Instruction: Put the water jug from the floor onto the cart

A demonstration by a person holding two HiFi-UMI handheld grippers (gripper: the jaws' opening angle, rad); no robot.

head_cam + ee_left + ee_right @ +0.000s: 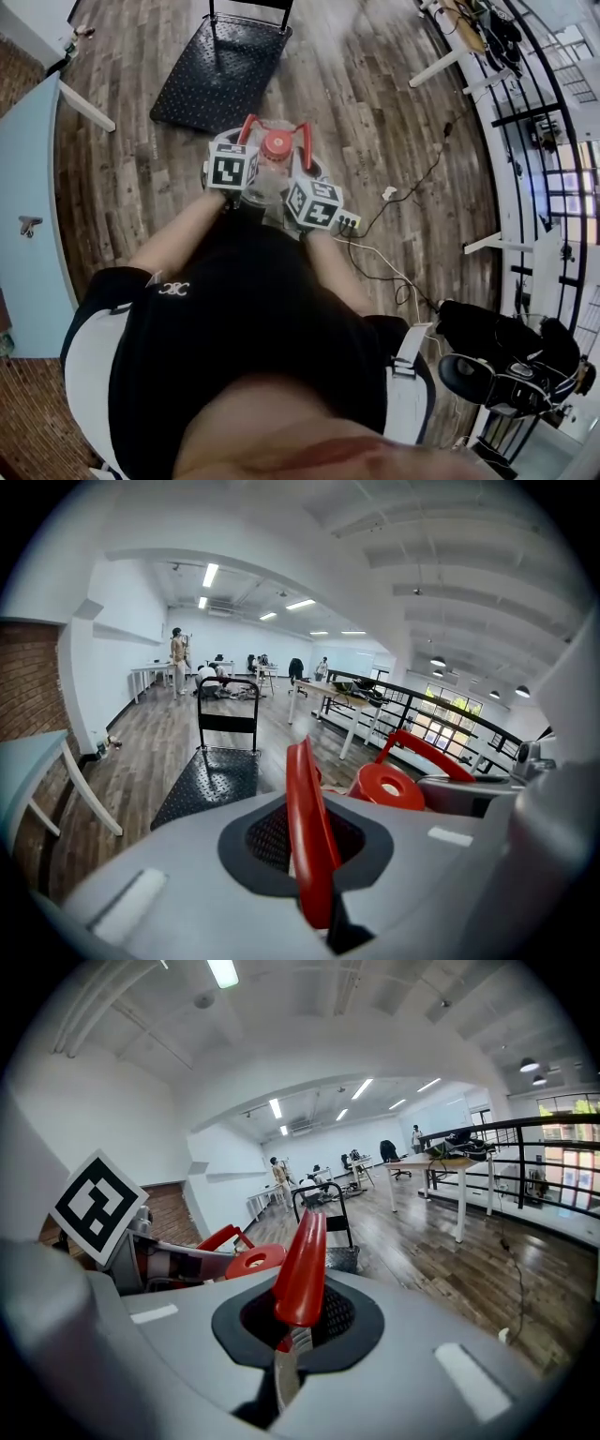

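The water jug (267, 183) is clear with a red cap (277, 145) and two red handles, and it hangs in front of the person, off the wooden floor. My left gripper (244, 141) is shut on the left handle (307, 827), which stands upright between its jaws. My right gripper (306, 155) is shut on the right handle (302, 1265). The cap (387, 785) shows between the two grippers in both gripper views. The black platform cart (220, 70) with its upright push bar stands a short way ahead on the floor, with nothing on it.
A light blue table (28, 187) with a white leg (86, 106) runs along the left. Cables and a power strip (349, 223) lie on the floor to the right. A black railing (530, 112) and white desks line the right side. Dark bags (487, 347) sit at the lower right.
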